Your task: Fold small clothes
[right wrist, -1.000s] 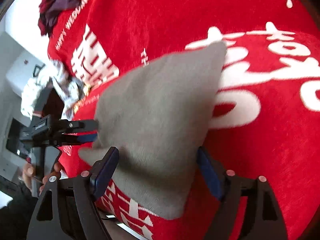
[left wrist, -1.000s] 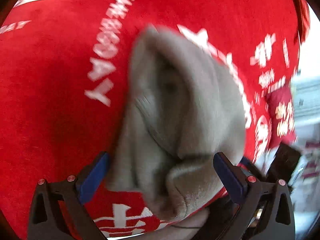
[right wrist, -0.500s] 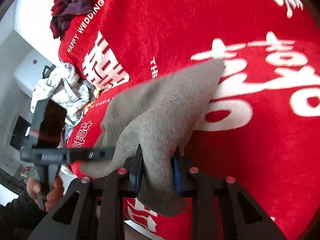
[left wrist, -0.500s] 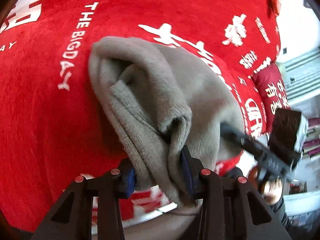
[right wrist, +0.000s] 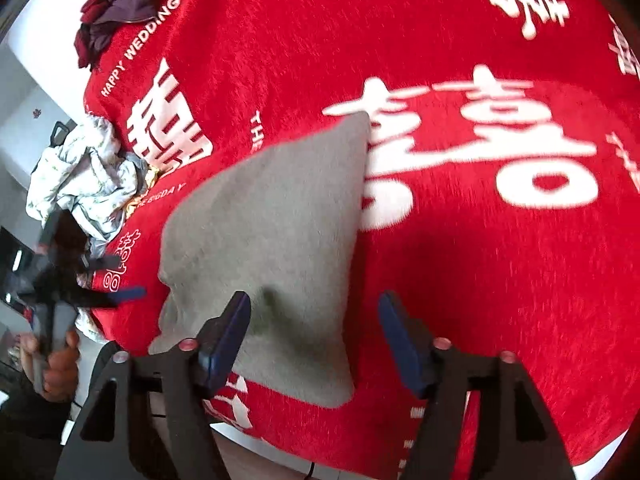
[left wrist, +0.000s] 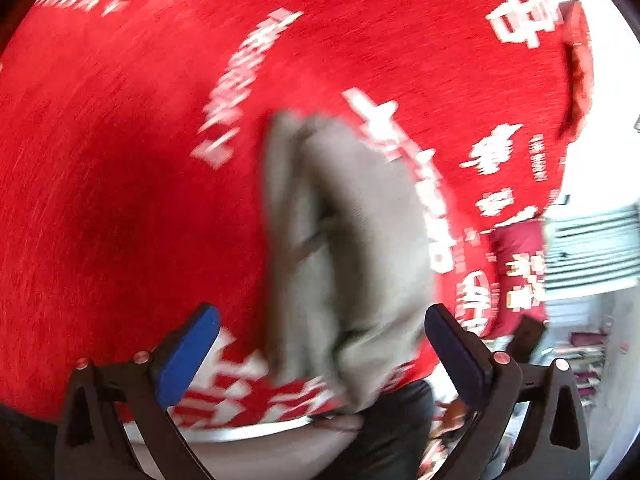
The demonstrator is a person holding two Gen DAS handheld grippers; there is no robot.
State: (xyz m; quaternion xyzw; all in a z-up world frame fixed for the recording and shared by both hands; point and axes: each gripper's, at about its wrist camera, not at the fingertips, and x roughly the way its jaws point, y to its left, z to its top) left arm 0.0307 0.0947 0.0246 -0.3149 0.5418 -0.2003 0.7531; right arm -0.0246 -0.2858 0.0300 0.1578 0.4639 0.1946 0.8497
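Both spread wide, holding nothing: left gripper (left wrist: 322, 344) with blue pads either side of the near end of the grey garment (left wrist: 352, 240), right gripper (right wrist: 314, 336) straddling its near right corner, one pad just over the cloth, the other over bare red. Garment lying folded on the red cloth (right wrist: 460, 260) near the front edge of the table, tapering to a point at the far end in the right view. Probably a release after a fold; best done by backing straight off, without brushing the top layer or dragging the stack. Soft, fleecy knit, thick at the layered edge, a dark crease and loose lip showing in the blurred left view; worth pressing flat. Red cloth plush, short-piled, printed in white characters and letters. Further out, crumpled pale clothes (right wrist: 88, 176) and a dark heap (right wrist: 116, 4) at the left edge.
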